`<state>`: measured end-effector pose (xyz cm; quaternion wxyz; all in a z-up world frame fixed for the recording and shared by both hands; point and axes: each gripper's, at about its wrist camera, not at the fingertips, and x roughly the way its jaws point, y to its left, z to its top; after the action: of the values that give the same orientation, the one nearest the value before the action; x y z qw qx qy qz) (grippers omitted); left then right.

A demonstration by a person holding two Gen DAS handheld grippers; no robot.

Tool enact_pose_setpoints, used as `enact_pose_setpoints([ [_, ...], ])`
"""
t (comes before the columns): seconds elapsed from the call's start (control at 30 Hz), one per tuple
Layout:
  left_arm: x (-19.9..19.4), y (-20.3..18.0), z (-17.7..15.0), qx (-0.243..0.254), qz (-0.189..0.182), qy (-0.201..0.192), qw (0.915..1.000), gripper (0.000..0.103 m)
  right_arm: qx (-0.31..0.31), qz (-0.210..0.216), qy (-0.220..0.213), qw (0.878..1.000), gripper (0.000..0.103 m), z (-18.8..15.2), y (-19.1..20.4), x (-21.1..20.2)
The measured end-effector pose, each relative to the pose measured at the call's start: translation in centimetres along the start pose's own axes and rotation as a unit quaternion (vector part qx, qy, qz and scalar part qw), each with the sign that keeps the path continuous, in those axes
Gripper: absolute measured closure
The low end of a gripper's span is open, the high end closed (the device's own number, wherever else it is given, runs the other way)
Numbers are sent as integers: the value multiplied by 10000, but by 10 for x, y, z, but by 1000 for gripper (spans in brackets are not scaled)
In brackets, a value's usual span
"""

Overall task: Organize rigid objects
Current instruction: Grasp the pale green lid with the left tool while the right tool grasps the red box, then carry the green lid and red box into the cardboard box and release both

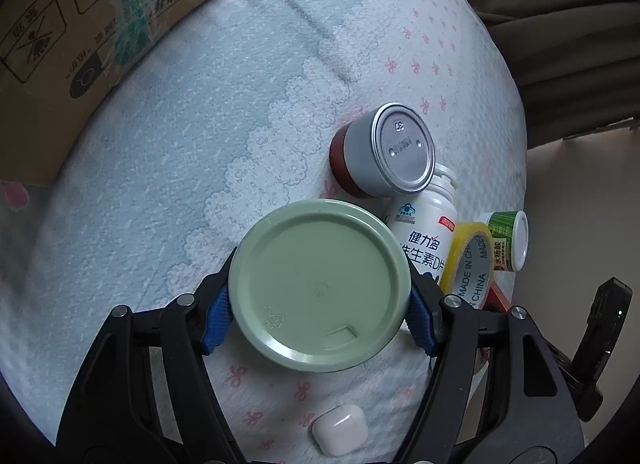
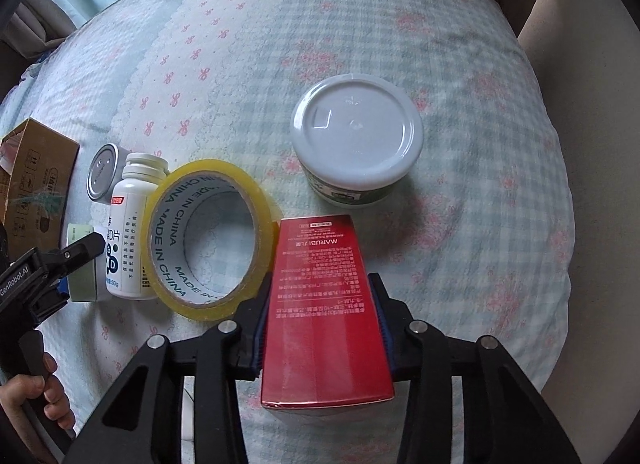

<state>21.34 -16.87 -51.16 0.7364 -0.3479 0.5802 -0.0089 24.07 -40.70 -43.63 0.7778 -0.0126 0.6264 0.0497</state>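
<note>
- Our left gripper (image 1: pixel 320 312) pinches a green jar (image 1: pixel 319 284): its blue pads (image 1: pixel 218 316) press both sides just under the wide pale-green lid
- From the right wrist view, we see that same gripper at the far left, its black finger lying across the jar beside the white bottle (image 2: pixel 128 228)
- Our right gripper (image 2: pixel 322 328) clamps a red box (image 2: pixel 326 312) between its pads, long side pointing away from us, small white print on top
- The box's far end sits just beside the tape roll (image 2: pixel 208 232), which stands on edge with "MADE IN CHINA" printed round its inner core
- The roll leans against the bottle; behind the bottle a gray can (image 2: pixel 104 176) lies on its side, metal base showing
- In the left view, the can (image 1: pixel 384 152) has a dark red band at its far end and touches the bottle (image 1: pixel 424 232)
- A white-lidded tub (image 2: pixel 356 144) stands upright, apart from the box, on the checked part of the bedspread (image 2: pixel 480 144)
- A cardboard box (image 1: pixel 80 24) with shipping symbols sits at the upper left of the left view, well apart from the cluster
- A small white case (image 1: pixel 340 430), perhaps for earbuds, lies on the cloth below the jar
- A hand (image 2: pixel 36 400) grips the left gripper's handle at the lower left edge
</note>
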Motion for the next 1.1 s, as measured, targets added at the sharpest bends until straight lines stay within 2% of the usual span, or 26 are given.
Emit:
enact_pose_setpoints([
  [0.27, -25, -18, 6, 392, -44, -229, 9990, 36, 255, 40, -275, 9993, 65, -3, -2, -22],
  [0.47, -73, -36, 7, 635, -188, -452, 9968, 36, 409, 25, -658, 9970, 65, -10, 5, -71],
  [0.67, -153, -61, 15, 1022, -395, -909, 9898, 36, 333, -48, -1180, 9924, 65, -15, 29, -152],
  [0.8, -221, -73, 21, 1291, -540, -1266, 9820, 36, 528, 132, -1560, 9863, 65, -22, 50, -207],
  [0.97, -307, -79, 30, 1701, -565, -1626, 9703, 35, 344, 180, -1943, 9802, 65, -27, 90, -267],
  [1.1, -360, -74, 48, 1942, -579, -1784, 9629, 35, 240, 234, -2270, 9733, 65, -24, 128, -306],
])
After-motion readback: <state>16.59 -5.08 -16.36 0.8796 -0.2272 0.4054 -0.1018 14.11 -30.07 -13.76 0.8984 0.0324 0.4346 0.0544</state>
